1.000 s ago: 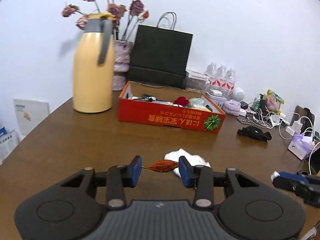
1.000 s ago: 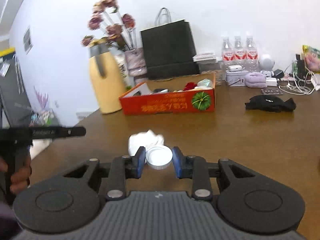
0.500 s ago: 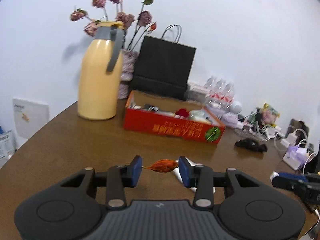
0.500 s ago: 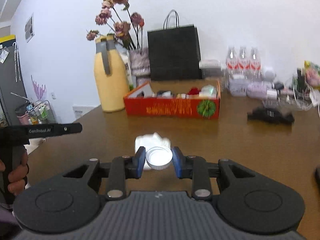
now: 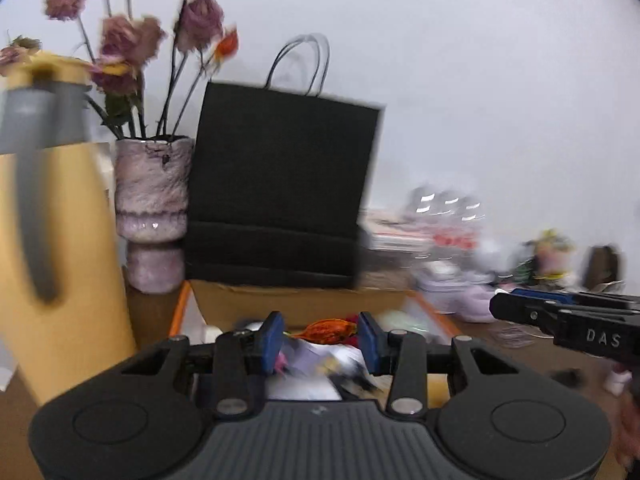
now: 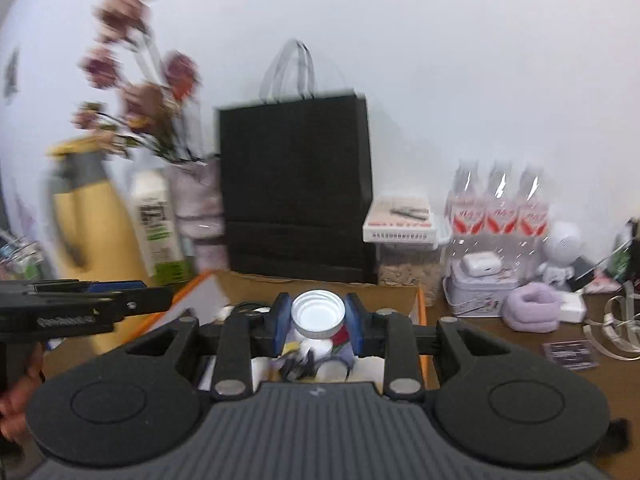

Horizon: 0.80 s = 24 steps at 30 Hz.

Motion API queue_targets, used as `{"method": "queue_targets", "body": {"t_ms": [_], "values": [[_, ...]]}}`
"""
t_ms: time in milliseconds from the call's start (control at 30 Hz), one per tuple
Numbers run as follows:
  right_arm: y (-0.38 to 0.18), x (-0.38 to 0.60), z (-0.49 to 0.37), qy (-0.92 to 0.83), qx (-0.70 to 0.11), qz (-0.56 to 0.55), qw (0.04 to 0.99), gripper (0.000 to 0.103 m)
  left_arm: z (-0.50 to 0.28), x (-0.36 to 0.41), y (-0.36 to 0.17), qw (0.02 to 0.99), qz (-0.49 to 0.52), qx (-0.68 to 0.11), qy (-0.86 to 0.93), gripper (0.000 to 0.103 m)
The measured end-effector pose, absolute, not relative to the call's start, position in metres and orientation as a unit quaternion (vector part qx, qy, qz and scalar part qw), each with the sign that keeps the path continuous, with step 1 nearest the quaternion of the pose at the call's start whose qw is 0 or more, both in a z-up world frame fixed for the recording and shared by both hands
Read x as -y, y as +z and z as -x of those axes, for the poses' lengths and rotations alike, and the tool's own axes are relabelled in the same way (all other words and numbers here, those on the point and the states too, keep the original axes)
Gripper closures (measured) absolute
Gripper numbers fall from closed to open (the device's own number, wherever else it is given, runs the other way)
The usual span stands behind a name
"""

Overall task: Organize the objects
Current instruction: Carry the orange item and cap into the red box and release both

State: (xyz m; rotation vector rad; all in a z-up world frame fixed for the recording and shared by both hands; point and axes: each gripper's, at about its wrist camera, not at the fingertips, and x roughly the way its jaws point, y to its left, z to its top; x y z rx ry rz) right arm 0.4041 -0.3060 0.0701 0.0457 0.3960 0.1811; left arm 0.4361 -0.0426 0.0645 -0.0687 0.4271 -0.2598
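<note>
My left gripper [image 5: 320, 336] is shut on a dry orange-red leaf [image 5: 330, 330], which spans its blue pads. It hangs over the open orange cardboard box [image 5: 181, 312], whose inside holds several small mixed items, blurred here. My right gripper [image 6: 317, 316] is shut on a white bottle cap [image 6: 318, 314], open side toward the camera. It hangs over the same box [image 6: 422, 308], near its right end. In the left wrist view the right gripper [image 5: 500, 306] shows side-on at the right edge. The left gripper [image 6: 160, 303] shows at the left of the right wrist view.
Behind the box stand a black paper bag [image 5: 280, 184], a pink vase of dried roses [image 5: 152, 208] and a tall yellow jug [image 5: 60, 260]. To the right are three water bottles [image 6: 496, 204], a white tin [image 6: 480, 294], a purple roll [image 6: 532, 312] and cables on the brown table [image 6: 500, 344].
Both grippers have travelled forward and slightly up, from above the bare table and a crumpled white tissue to over the orange box. The leaf and the cap stay gripped.
</note>
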Motion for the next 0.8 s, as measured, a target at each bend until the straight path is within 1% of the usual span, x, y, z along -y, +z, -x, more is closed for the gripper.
{"method": "queue_targets", "body": {"t_ms": [67, 133, 200, 300, 333, 367, 400, 433, 467, 500, 533, 567, 633, 667, 700, 733, 800], "values": [[0.048, 0.306, -0.447, 0.080, -0.226, -0.034, 0.970, 0.073, -0.471, 0.051, 0.048, 0.965, 0.028, -0.222, -0.135, 0.064], [0.028, 0.308, -0.479, 0.080, -0.252, -0.041, 0.963, 0.073, -0.501, 0.058, 0.032, 0.954, 0.028, -0.262, -0.141, 0.064], [0.015, 0.313, -0.505, 0.102, -0.277, -0.055, 0.954, 0.073, -0.519, 0.064, 0.019, 0.952, 0.021, -0.272, -0.137, 0.064], [0.000, 0.308, -0.526, 0.087, -0.304, -0.020, 0.948, 0.072, -0.538, 0.066, 0.004, 0.946, 0.026, -0.295, -0.131, 0.064], [-0.004, 0.308, -0.527, 0.080, -0.309, -0.017, 0.948, 0.065, -0.543, 0.064, -0.001, 0.946, 0.031, -0.297, -0.126, 0.062], [-0.007, 0.309, -0.526, 0.080, -0.312, -0.022, 0.946, 0.062, -0.544, 0.062, -0.006, 0.945, 0.033, -0.302, -0.124, 0.060], [-0.005, 0.309, -0.526, 0.085, -0.314, -0.024, 0.945, 0.056, -0.545, 0.059, -0.007, 0.943, 0.034, -0.307, -0.127, 0.056], [-0.003, 0.309, -0.524, 0.087, -0.310, -0.024, 0.947, 0.050, -0.545, 0.056, -0.007, 0.942, 0.041, -0.306, -0.135, 0.049], [0.000, 0.311, -0.521, 0.082, -0.301, -0.025, 0.950, 0.046, -0.545, 0.054, -0.006, 0.943, 0.048, -0.300, -0.137, 0.043], [0.005, 0.312, -0.520, 0.078, -0.293, -0.028, 0.952, 0.039, -0.542, 0.052, -0.005, 0.946, 0.050, -0.291, -0.133, 0.030], [0.008, 0.314, -0.517, 0.079, -0.288, -0.031, 0.954, 0.035, -0.540, 0.053, -0.002, 0.949, 0.049, -0.283, -0.129, 0.025], [0.012, 0.315, -0.515, 0.082, -0.283, -0.033, 0.955, 0.035, -0.537, 0.053, 0.001, 0.951, 0.042, -0.277, -0.127, 0.025], [0.020, 0.316, -0.511, 0.085, -0.276, -0.036, 0.957, 0.029, -0.534, 0.056, 0.007, 0.953, 0.031, -0.276, -0.121, 0.025], [0.023, 0.317, -0.510, 0.083, -0.275, -0.036, 0.957, 0.028, -0.531, 0.058, 0.012, 0.954, 0.027, -0.277, -0.115, 0.025], [0.026, 0.317, -0.509, 0.079, -0.276, -0.034, 0.957, 0.026, -0.527, 0.060, 0.018, 0.955, 0.018, -0.275, -0.112, 0.023], [0.029, 0.318, -0.508, 0.077, -0.277, -0.027, 0.957, 0.021, -0.521, 0.063, 0.024, 0.956, 0.004, -0.272, -0.106, 0.020], [0.038, 0.320, -0.503, 0.062, -0.279, -0.006, 0.958, 0.014, -0.504, 0.069, 0.036, 0.962, -0.018, -0.257, -0.088, 0.016]]}}
